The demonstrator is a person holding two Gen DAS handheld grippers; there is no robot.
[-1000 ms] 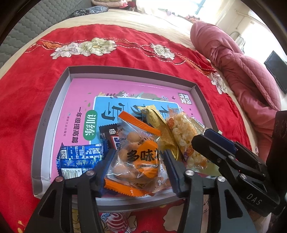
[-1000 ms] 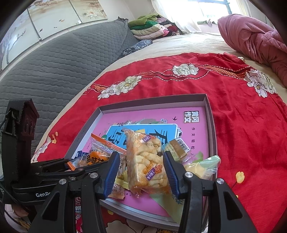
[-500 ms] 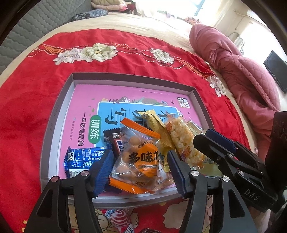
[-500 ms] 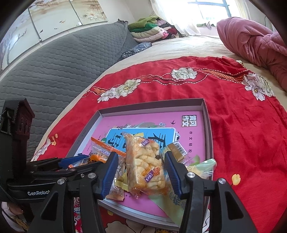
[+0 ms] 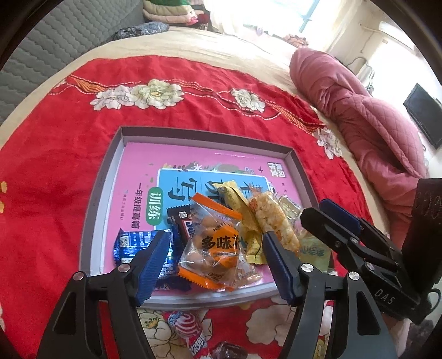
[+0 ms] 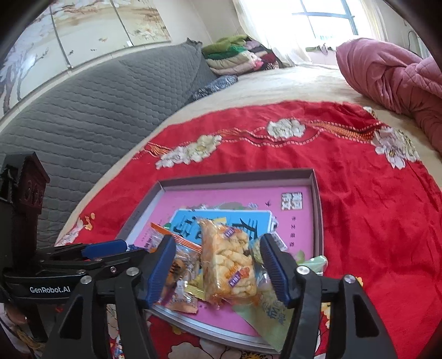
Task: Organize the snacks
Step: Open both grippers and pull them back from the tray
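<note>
Bed surface draped with a red floral blanket [image 5: 55, 171], bearing a shallow grey tray [image 5: 99, 193] lined with a pink workbook cover [image 5: 138, 165]. Snack packets heaped in the tray's near right part: orange-trimmed peanut packet [image 5: 218, 245], puffed-snack packet [image 6: 226, 262], blue wrapper [image 5: 132, 241], yellow packet [image 5: 234, 197]. Left gripper [image 5: 215, 268] above the tray's near edge, jaws apart, empty. Right gripper [image 6: 218, 265] alongside, jaws apart, empty. Beyond: pink quilt [image 6: 392, 71], grey quilted headboard [image 6: 96, 105], folded clothes [image 6: 234, 55], bright window [image 6: 326, 19]. Lollipop wrapper [image 5: 187, 325] on the blanket outside the tray.
</note>
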